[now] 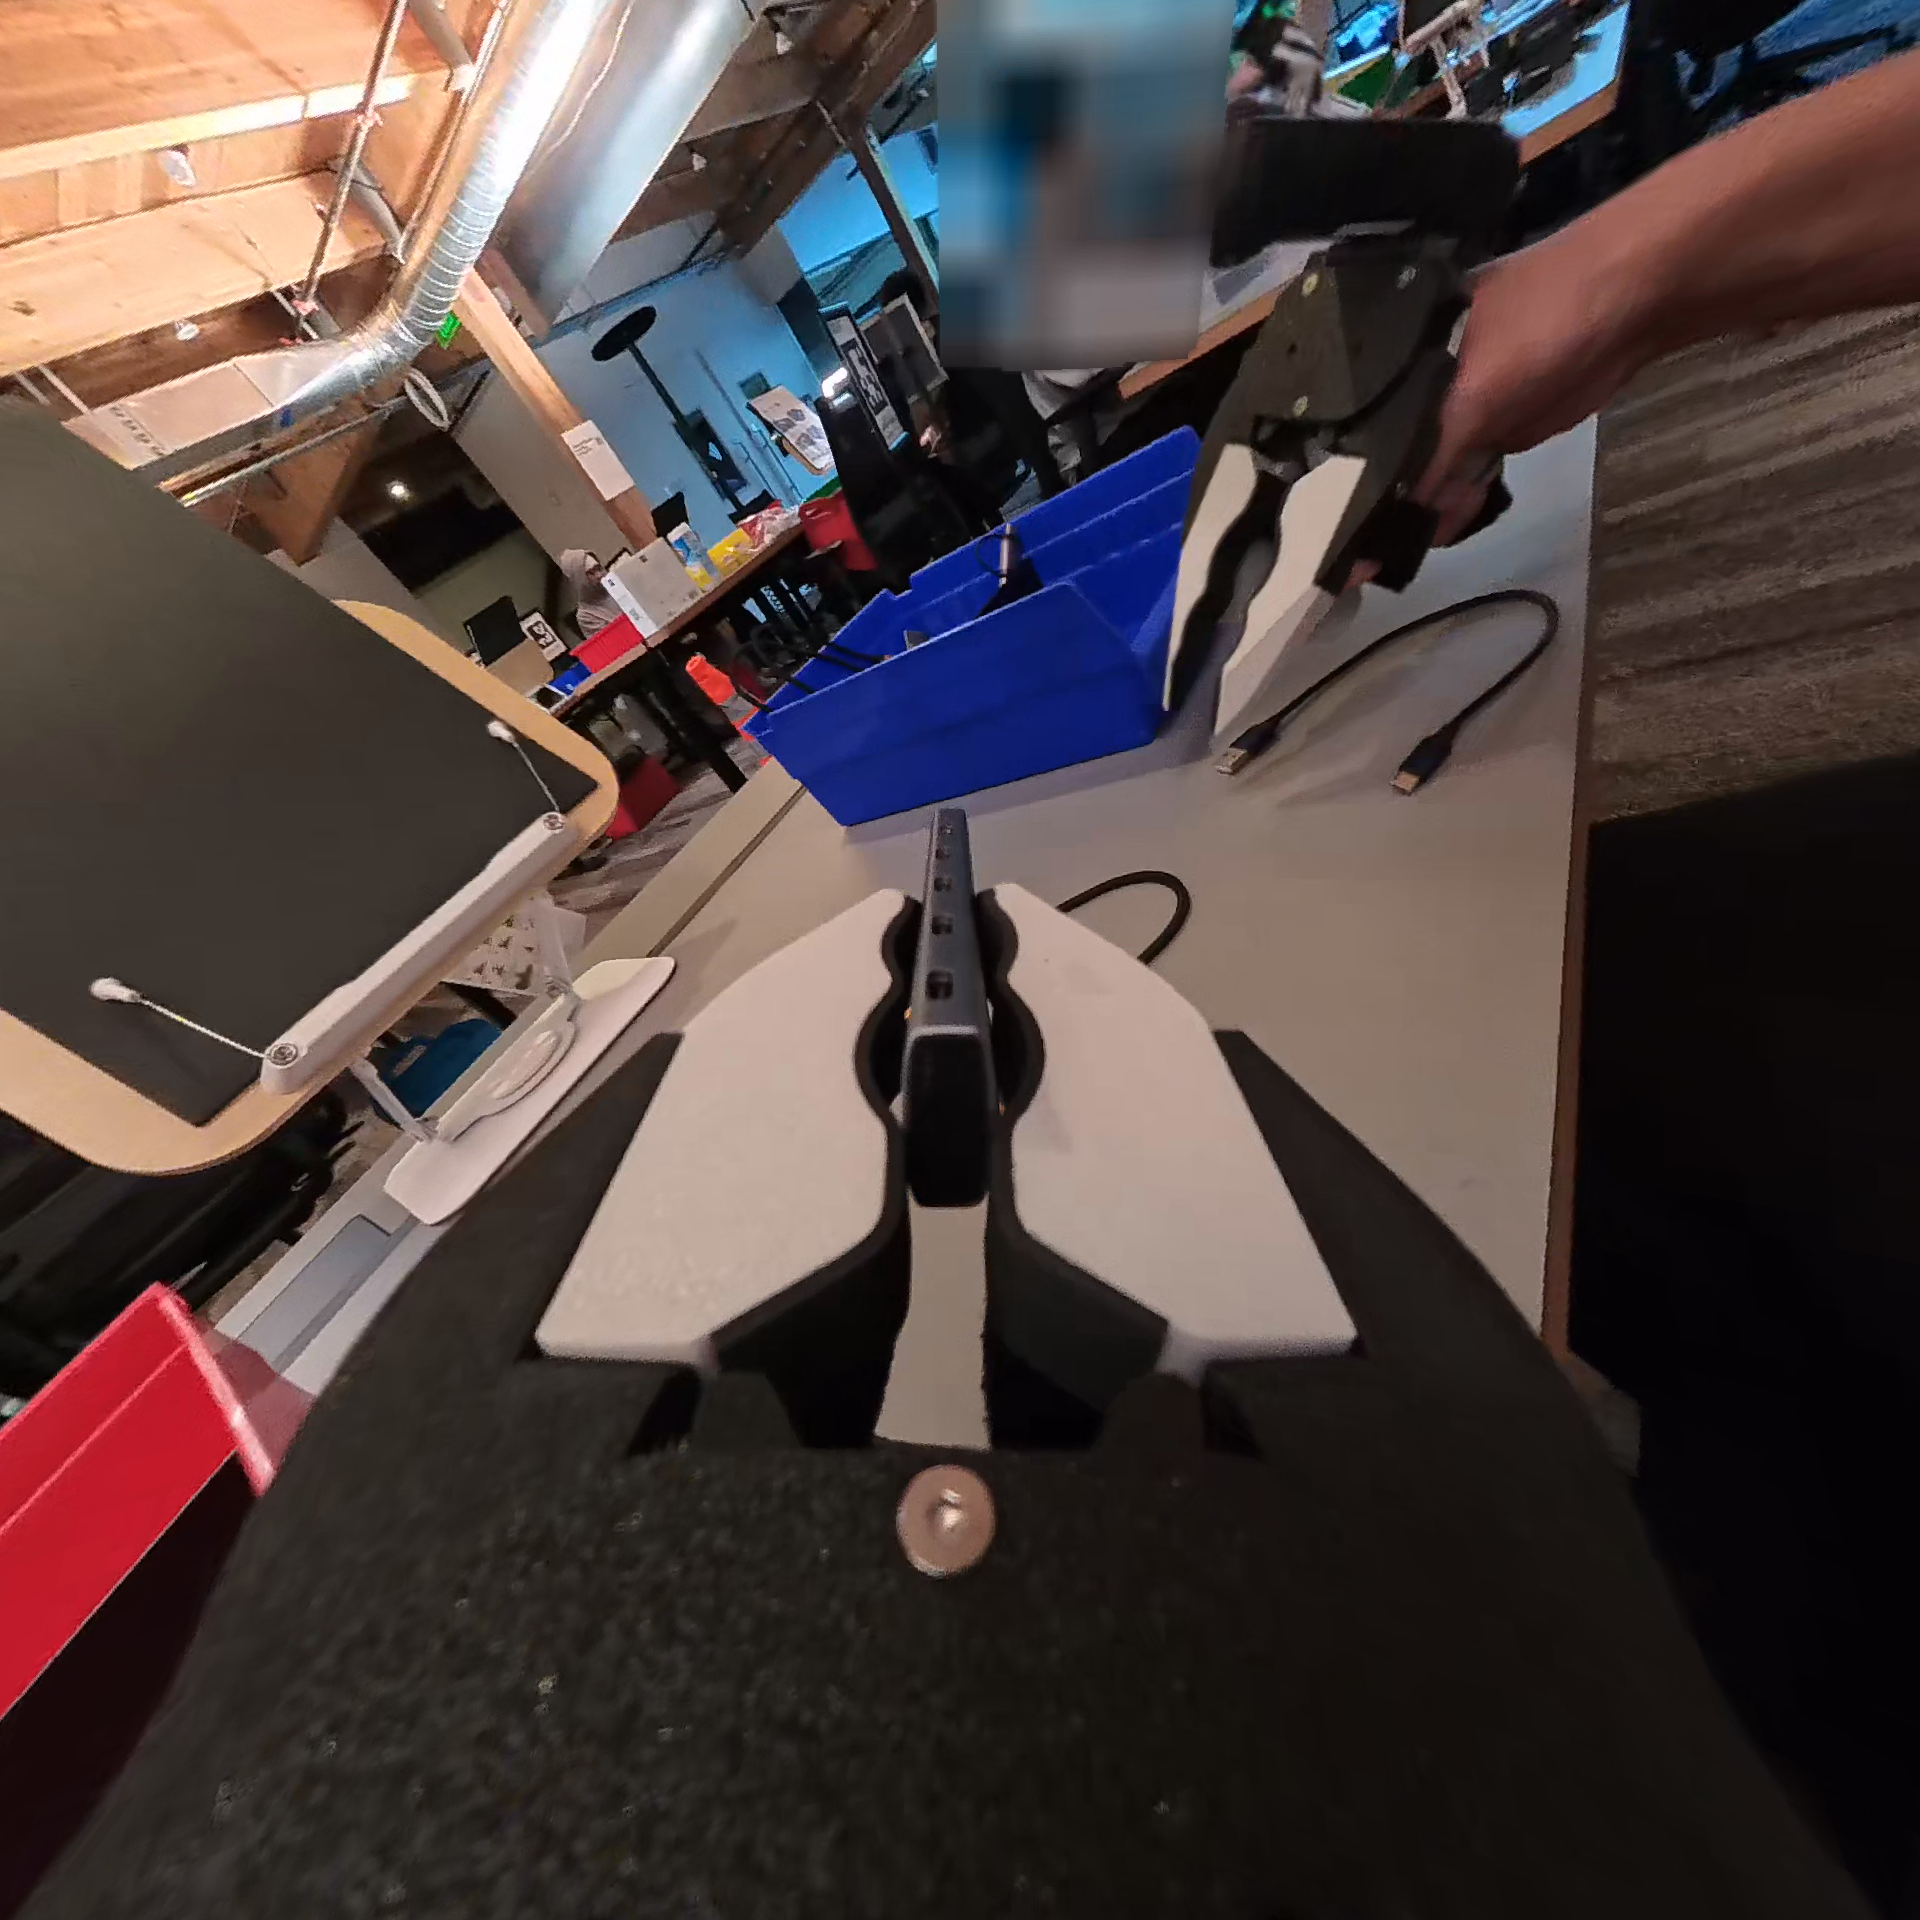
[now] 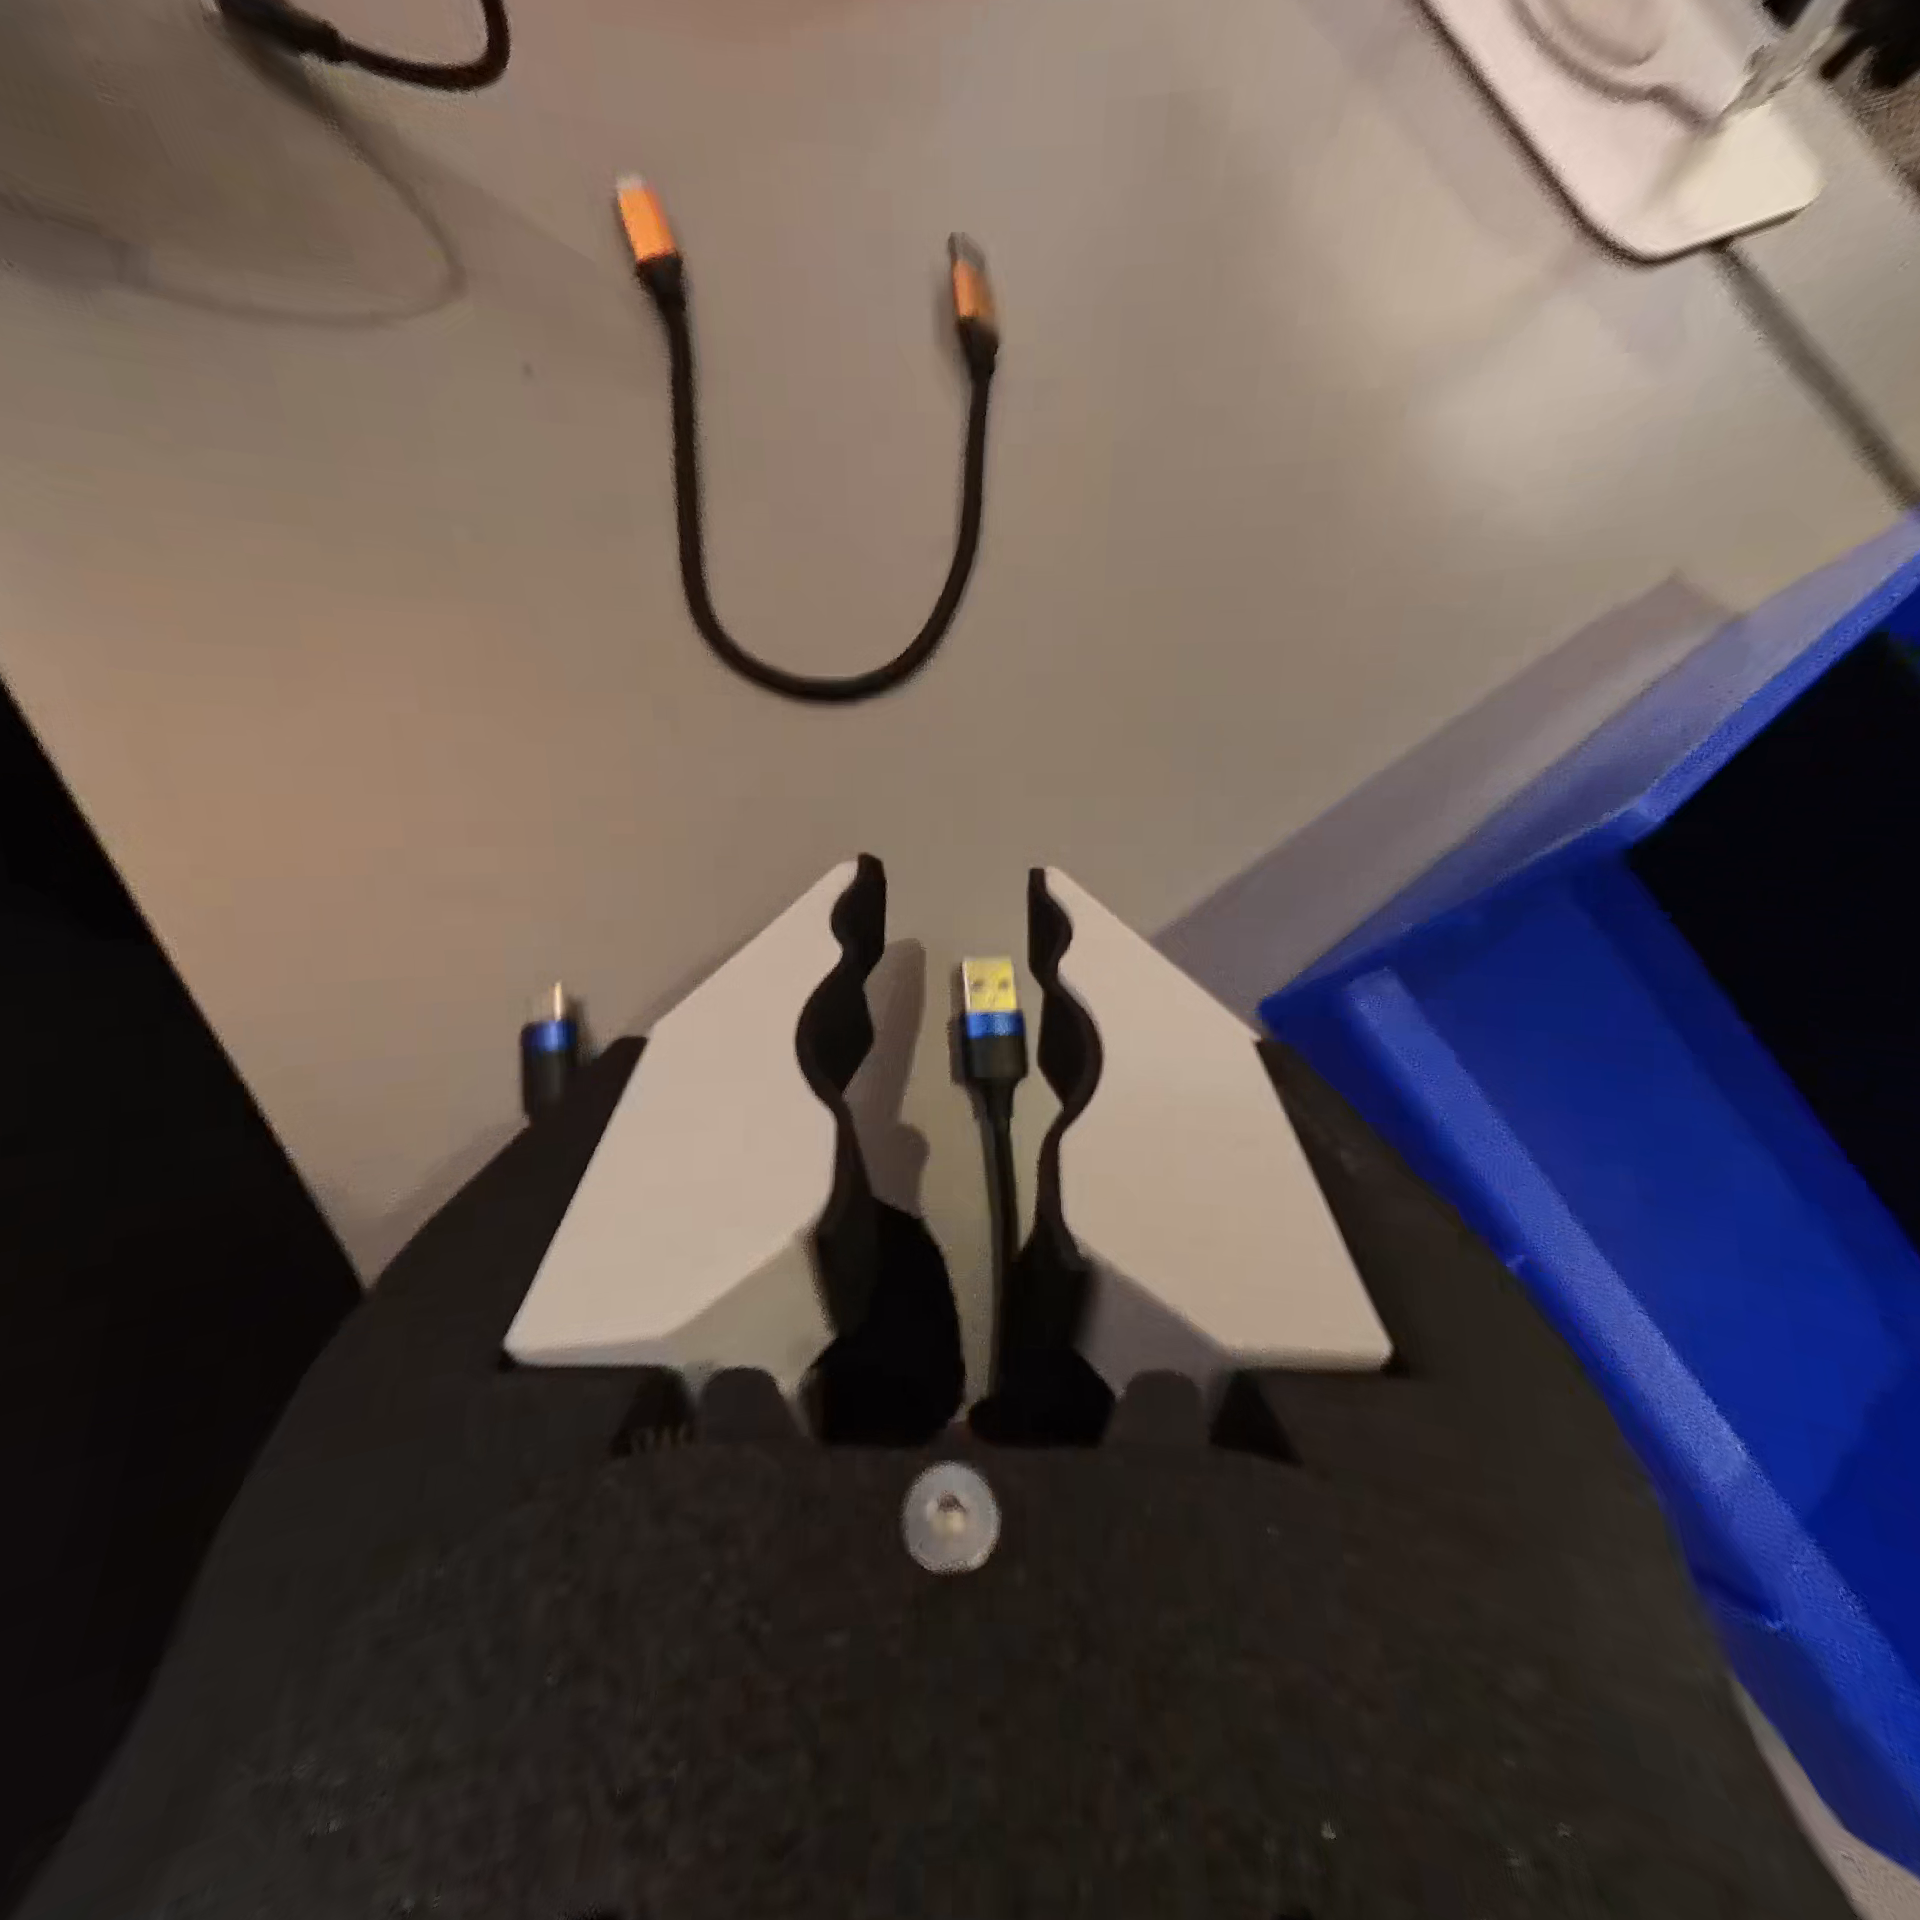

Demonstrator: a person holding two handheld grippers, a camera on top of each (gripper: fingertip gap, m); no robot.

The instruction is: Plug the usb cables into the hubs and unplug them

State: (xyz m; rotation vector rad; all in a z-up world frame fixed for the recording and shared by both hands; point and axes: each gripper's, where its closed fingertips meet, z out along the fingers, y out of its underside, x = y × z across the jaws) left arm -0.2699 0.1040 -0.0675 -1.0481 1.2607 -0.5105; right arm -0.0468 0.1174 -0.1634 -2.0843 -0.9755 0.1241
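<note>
Clamped between the white fingers of the left gripper (image 1: pixel 948 1023) is a slim grey metal hub (image 1: pixel 943 997), held on edge above the pale grey table (image 1: pixel 1351 987) with its row of ports facing up. Beyond it sits a blue plastic bin (image 1: pixel 966 686). Farther right, the right gripper (image 2: pixel 956 935) hangs parted and empty over the table, straddling the blue-collared plug of a black USB cable (image 2: pixel 992 1029). Past that lies a U-shaped black braided cable with orange plugs (image 2: pixel 831 675).
</note>
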